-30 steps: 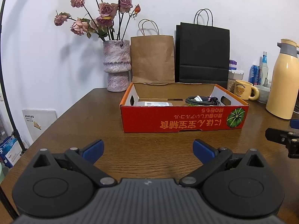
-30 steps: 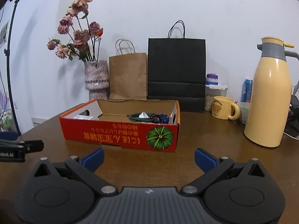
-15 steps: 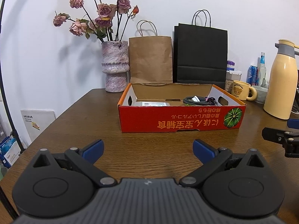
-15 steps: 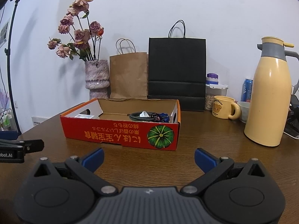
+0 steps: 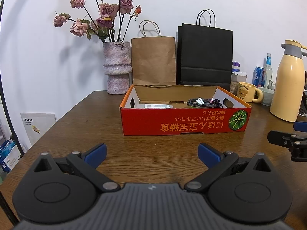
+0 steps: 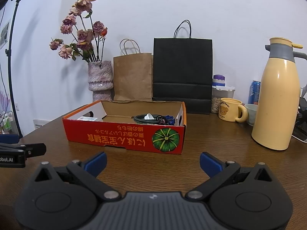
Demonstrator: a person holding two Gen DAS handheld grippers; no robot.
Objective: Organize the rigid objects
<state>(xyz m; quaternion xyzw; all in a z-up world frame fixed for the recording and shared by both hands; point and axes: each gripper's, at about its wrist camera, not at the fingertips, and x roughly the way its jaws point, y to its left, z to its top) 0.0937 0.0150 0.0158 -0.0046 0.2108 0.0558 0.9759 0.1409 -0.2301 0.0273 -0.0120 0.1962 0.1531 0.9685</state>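
A shallow red cardboard box (image 5: 184, 121) (image 6: 124, 138) with a pumpkin print stands on the brown wooden table (image 5: 153, 153). Inside it lie a coiled dark cable (image 5: 199, 102) (image 6: 145, 118), a flat grey packet with a white label (image 5: 155, 106) (image 6: 86, 118) and some small blue and dark items (image 6: 167, 119). My left gripper (image 5: 151, 152) hovers low over the table short of the box, open and empty. My right gripper (image 6: 152, 162) does the same to the right, open and empty. Each gripper's tip shows at the edge of the other's view.
Behind the box stand a vase of dried roses (image 5: 117, 67), a brown paper bag (image 5: 153, 61) and a black paper bag (image 5: 205, 55). At the right are a yellow bear mug (image 6: 230, 110), a tall cream thermos (image 6: 278, 99), a jar (image 6: 218, 95) and cans (image 6: 254, 92).
Both views have backed off slightly from the box and shifted a little; the box looks a bit smaller. Jaws stay open and nothing was grasped.
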